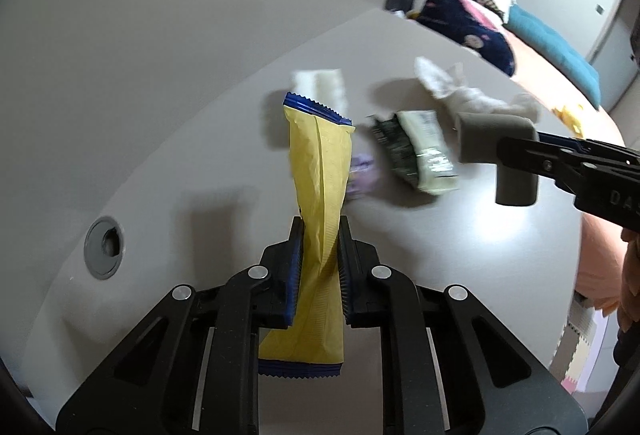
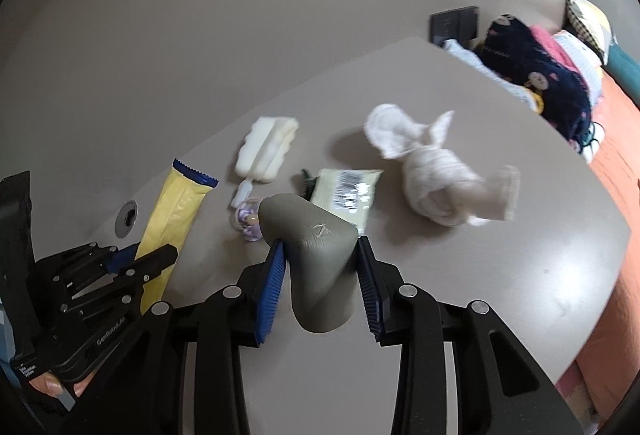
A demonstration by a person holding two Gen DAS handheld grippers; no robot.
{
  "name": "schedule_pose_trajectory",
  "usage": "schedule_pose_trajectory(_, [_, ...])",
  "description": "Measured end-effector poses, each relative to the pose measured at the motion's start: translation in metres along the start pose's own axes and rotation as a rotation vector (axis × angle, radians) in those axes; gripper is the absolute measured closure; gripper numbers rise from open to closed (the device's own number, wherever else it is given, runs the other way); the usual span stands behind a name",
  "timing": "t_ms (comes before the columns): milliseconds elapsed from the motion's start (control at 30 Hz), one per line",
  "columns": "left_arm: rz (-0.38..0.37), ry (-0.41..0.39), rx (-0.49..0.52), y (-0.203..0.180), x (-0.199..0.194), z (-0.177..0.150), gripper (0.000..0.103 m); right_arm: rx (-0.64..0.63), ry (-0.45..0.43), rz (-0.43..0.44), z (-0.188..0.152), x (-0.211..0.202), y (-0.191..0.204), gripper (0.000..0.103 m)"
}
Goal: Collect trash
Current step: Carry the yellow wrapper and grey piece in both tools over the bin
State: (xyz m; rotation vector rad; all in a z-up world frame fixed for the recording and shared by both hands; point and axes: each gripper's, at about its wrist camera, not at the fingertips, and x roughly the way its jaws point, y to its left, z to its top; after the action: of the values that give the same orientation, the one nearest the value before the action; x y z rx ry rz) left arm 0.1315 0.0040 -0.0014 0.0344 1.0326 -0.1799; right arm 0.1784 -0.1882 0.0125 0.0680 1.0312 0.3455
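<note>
- The left gripper (image 1: 319, 235) is clenched on a twisted yellow wrapper (image 1: 318, 171), lifted above the grey table (image 1: 200, 163); the thin foil could slide free.
- The right gripper (image 2: 322, 255) grasps a grey foam corner piece (image 2: 316, 247); it may pivot.
- Beyond the wrapper lie a green packet (image 1: 416, 151), white cloth (image 2: 432, 163) and sponge (image 2: 266, 147); bedding (image 2: 536, 75) is at the table's far edge.

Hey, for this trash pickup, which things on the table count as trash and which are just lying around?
Trash:
yellow wrapper, held in the left tool
grey foam piece, held in the right tool
green-white packet
purple wrapper

Probably lying about:
sponge brush
rolled towel
bedding
</note>
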Motion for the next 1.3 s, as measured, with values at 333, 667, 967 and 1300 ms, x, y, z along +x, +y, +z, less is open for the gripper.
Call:
schedule_pose_trajectory(333, [-0.063,-0.016,0.089,-0.076,-0.003,0.015,0.087,0.066,-0.052,-0.042,-0.009,-0.046,-0.056,0.065])
schedule_pose_trajectory(667, [-0.134,-0.005,0.204,-0.162,0.002,0.024,0.087,0.175,-0.091,-0.098,-0.036,-0.089,-0.128,0.065])
schedule_pose_trajectory(967, [-0.205,0.018,0.294,-0.234,0.011,0.028,0.087,0.272,-0.119,-0.139,-0.059,-0.117,-0.187,0.065])
schedule_pose_trajectory(1300, [-0.264,0.047,0.386,-0.307,0.02,0.025,0.087,0.379,-0.144,-0.195,-0.091,-0.146,-0.247,0.065])
